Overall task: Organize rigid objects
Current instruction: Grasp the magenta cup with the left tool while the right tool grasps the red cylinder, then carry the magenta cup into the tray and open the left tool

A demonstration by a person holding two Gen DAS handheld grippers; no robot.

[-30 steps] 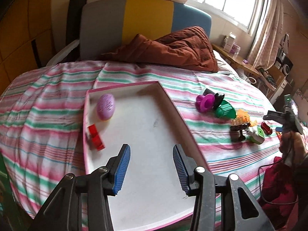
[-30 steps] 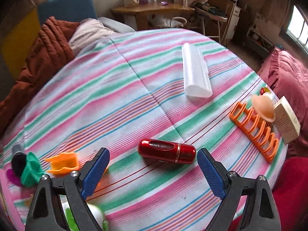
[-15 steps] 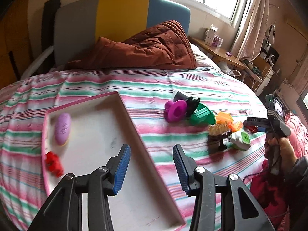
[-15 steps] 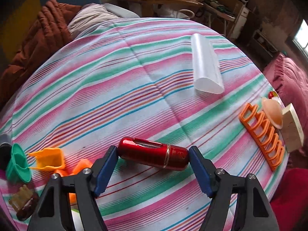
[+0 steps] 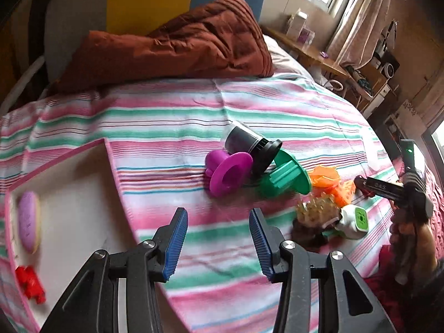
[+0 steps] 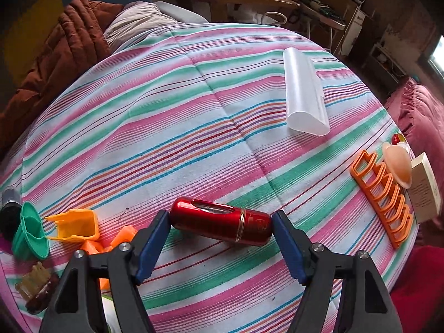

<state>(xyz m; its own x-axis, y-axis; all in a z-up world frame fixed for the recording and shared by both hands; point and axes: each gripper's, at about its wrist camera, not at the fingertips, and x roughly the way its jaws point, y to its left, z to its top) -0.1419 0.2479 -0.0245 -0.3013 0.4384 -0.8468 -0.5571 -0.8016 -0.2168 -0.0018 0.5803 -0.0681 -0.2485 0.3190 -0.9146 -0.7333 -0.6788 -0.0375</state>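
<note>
My right gripper [image 6: 221,222] is shut on a glossy red cylinder [image 6: 211,219], one pad against each end, low over the striped bedspread [image 6: 194,105]. My left gripper [image 5: 217,216] is open with nothing between its fingers. It hangs over the bedspread just right of the pink-rimmed white tray [image 5: 111,152]. The tray holds a purple oval piece [image 5: 27,222] and a red piece [image 5: 29,283]. Beyond the left gripper lie a magenta spool [image 5: 227,174], a black cylinder [image 5: 249,144], a green spool [image 5: 285,177], orange pieces [image 5: 327,177] and a brush [image 5: 316,213].
A clear plastic case [image 6: 305,91] lies further back on the bed. An orange rack [image 6: 383,194], a beige dome [image 6: 396,163] and a cardboard box [image 6: 424,188] sit at the right edge. A brown quilt [image 5: 180,44] is bunched at the headboard. A hand [image 5: 413,233] holds the right gripper.
The right gripper's jaws have come in onto the ends of the red cylinder. The left gripper has swung right, from over the tray to the bedspread near the spools.
</note>
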